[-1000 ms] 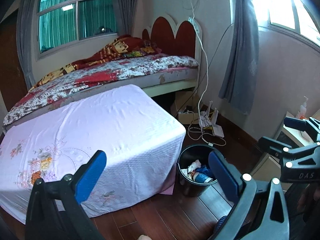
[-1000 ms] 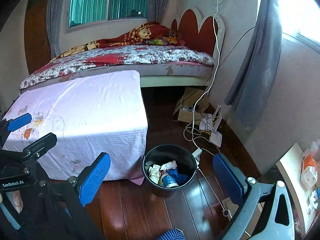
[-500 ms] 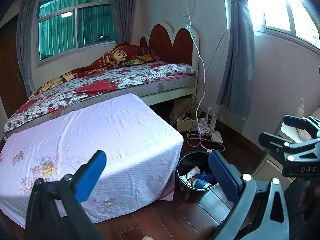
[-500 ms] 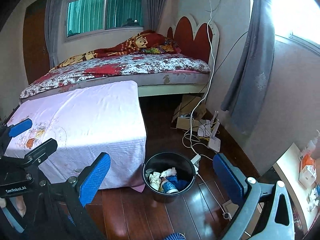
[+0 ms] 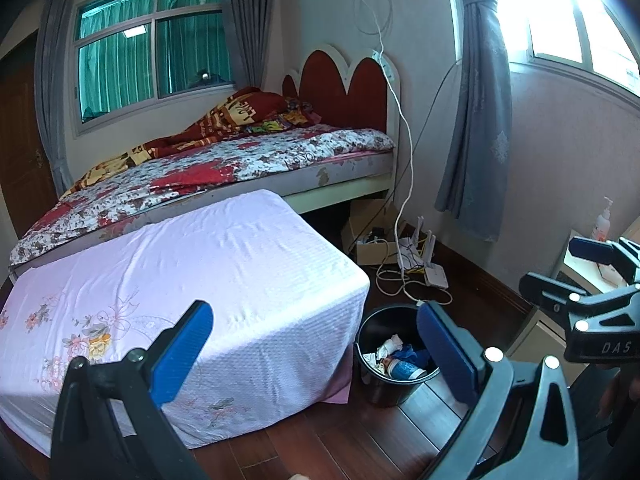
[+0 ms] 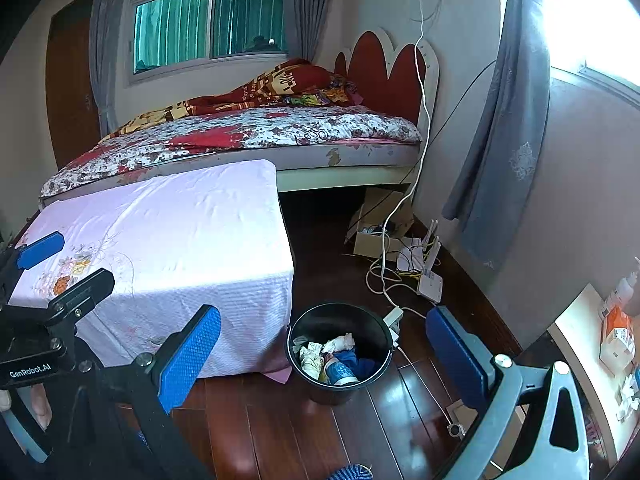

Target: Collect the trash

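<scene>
A black trash bucket (image 6: 339, 354) stands on the dark wood floor beside the covered table; it also shows in the left wrist view (image 5: 390, 360). It holds crumpled white paper (image 6: 338, 345), a blue can (image 6: 340, 372) and blue cloth. My left gripper (image 5: 316, 350) is open and empty, held above the table's corner and the bucket. My right gripper (image 6: 324, 354) is open and empty, held above the bucket. Each gripper shows at the edge of the other's view.
A table under a pink flowered cloth (image 5: 192, 280) fills the left. A bed (image 5: 224, 164) stands behind it. Cables, a router (image 6: 430, 280) and a cardboard box (image 6: 376, 232) lie on the floor by the wall. A white side table (image 6: 588, 344) with small items is at right.
Both grippers have pulled up and back from the bucket, so it looks smaller and more of the room shows. Both stay open and empty.
</scene>
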